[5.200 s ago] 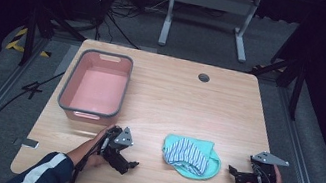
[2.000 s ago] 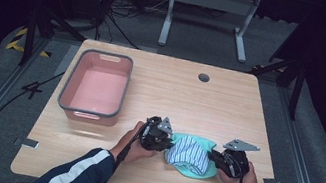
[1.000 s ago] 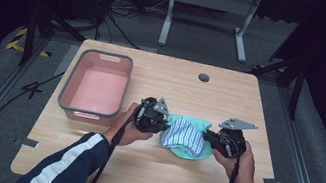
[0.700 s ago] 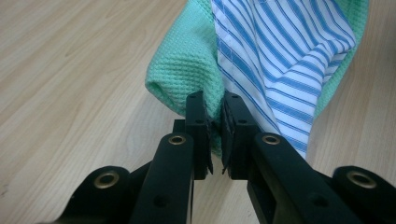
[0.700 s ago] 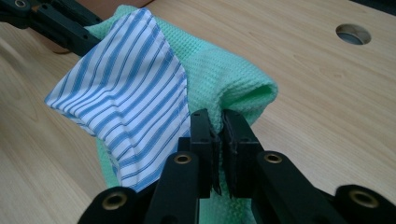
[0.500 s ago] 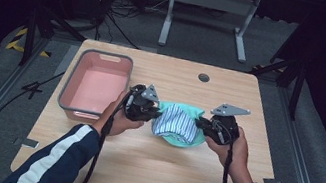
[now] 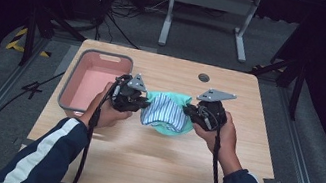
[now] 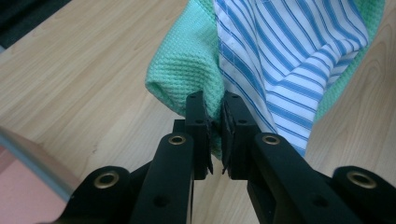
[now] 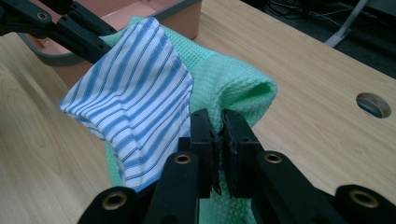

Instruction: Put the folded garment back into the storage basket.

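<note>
A green waffle cloth [image 7: 165, 125] hangs between my two grippers above the table, with a blue-and-white striped cloth [image 7: 164, 109] lying in it. My left gripper [image 7: 141, 104] is shut on the green cloth's left edge [image 8: 187, 70]; the striped cloth [image 8: 289, 56] drapes just right of its jaws. My right gripper [image 7: 189, 112] is shut on the green cloth's right edge [image 9: 233, 88], and the striped cloth [image 9: 135, 93] sags to the left of its jaws. The left gripper [image 9: 70, 25] shows far off in the right gripper view, at the cloth's other end.
A pink bin with a grey rim [image 7: 70, 88] stands at the table's left, just beside the left hand; its corner [image 9: 187, 14] lies behind the cloths. A round cable hole [image 7: 203, 77] sits near the table's far edge. Bare wood lies in front of the hands.
Both grippers took hold of the green cloth's two sides, lifted it with the striped cloth in it, and carried it away from the front edge, up and leftward toward the bin.
</note>
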`<state>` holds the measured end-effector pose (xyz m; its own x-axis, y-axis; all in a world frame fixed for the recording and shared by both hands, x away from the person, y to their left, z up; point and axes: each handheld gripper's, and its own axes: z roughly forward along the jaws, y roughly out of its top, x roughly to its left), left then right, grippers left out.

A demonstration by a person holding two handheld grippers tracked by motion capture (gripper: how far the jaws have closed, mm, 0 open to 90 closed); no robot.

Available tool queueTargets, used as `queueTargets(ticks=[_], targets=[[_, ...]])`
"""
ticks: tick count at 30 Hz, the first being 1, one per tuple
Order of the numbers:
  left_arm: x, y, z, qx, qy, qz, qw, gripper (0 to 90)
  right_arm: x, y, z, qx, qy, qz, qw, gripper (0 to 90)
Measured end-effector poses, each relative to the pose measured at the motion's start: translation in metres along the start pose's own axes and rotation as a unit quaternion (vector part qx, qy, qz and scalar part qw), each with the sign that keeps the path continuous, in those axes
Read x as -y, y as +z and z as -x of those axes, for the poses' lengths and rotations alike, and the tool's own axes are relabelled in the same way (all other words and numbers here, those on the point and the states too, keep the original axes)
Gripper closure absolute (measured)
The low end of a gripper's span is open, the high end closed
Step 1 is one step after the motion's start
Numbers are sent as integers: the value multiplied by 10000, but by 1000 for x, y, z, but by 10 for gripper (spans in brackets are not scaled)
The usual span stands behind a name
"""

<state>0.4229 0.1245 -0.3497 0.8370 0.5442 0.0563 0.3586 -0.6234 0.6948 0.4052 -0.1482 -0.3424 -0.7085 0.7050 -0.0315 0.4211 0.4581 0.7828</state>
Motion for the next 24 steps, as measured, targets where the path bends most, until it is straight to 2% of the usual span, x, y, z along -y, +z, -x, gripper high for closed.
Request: queueTargets(ticks=[9, 17, 24], targets=[[6, -20, -13, -273, -144, 82, 9995, 824, -21, 12, -9, -134, -117, 73, 9998, 837], [15, -35, -22, -480, -272, 60, 9985, 824, -34, 25, -17, -305, -186, 148, 9993, 837], [28, -54, -32, -736, -487, 55, 9961, 824, -52, 40, -27, -512, -300, 232, 9980, 837]])
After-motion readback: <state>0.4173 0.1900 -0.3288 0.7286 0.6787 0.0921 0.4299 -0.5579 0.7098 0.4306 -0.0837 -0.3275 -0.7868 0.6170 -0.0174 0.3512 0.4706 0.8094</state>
